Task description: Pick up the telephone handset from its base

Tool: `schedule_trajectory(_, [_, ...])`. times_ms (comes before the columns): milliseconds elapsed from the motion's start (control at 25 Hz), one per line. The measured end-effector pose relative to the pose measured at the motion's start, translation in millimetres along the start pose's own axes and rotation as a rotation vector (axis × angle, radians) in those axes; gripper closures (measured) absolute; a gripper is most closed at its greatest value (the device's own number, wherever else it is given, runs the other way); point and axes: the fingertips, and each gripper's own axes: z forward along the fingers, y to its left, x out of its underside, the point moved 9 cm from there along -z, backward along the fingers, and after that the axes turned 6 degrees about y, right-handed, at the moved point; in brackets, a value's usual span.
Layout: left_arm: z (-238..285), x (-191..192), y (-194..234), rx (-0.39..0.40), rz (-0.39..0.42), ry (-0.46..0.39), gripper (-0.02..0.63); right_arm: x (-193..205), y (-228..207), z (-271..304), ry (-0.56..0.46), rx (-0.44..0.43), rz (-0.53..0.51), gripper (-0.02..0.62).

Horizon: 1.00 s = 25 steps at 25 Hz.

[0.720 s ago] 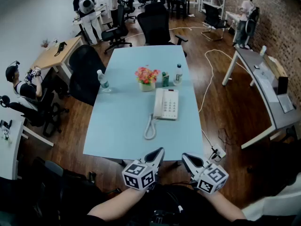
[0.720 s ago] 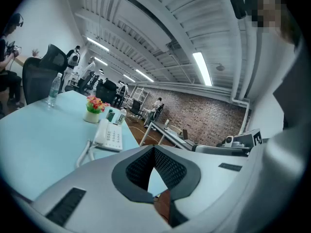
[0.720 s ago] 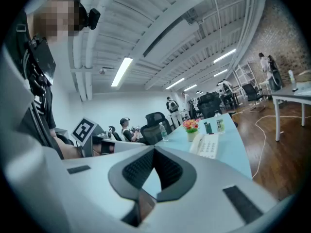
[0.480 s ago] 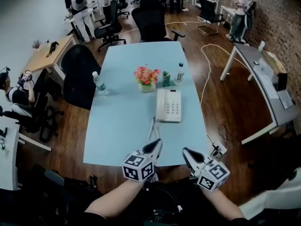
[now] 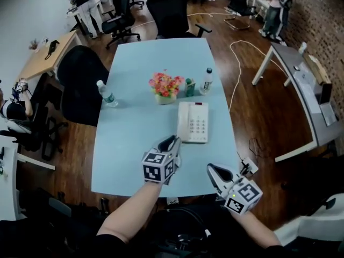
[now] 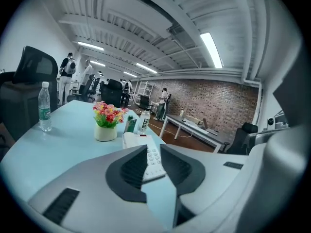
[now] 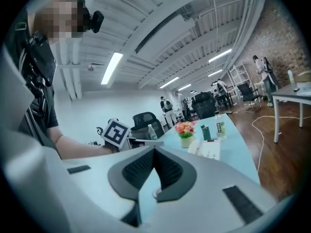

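Left claw [image 5: 171, 140]: advanced from the lower frame onto the pale blue desk [image 5: 129, 144], now near the white corded telephone handset [image 5: 183, 123], which is cradled on its keypad base [image 5: 199, 123] at frame centre. Jaws narrowly apart, empty. Right claw [image 5: 213, 170]: closed, lower right.

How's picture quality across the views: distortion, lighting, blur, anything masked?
Head view: wide-angle bending bows the table edges; dim toward the corners; phone sharp. Left gripper view: fisheye circle, black corners; ceiling light bright without washing out the scene. Right gripper view: same fisheye; mosaic patch upper left; phone small, soft.
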Motion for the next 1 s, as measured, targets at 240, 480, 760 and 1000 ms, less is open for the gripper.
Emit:
schedule_trajectory(240, [49,-7,9,-0.102,-0.01,0.044,0.403,-33,-36,3,0.033,-0.05,-0.069,0.578])
schedule_trajectory(480, [116,-14,35,-0.231,-0.018,0.131,0.356,-47,-75,-3,0.02,-0.062,-0.081,0.578])
schedule_trajectory(760, [185,-17,55,-0.324,-0.036,0.217,0.356,-32,-119,-29,0.05,-0.02,-0.021,0.578])
schedule_trajectory(1000, [217,-12,69,-0.415,-0.057,0.272,0.356,-25,-144,-49,0.053,0.02,0.012,0.578])
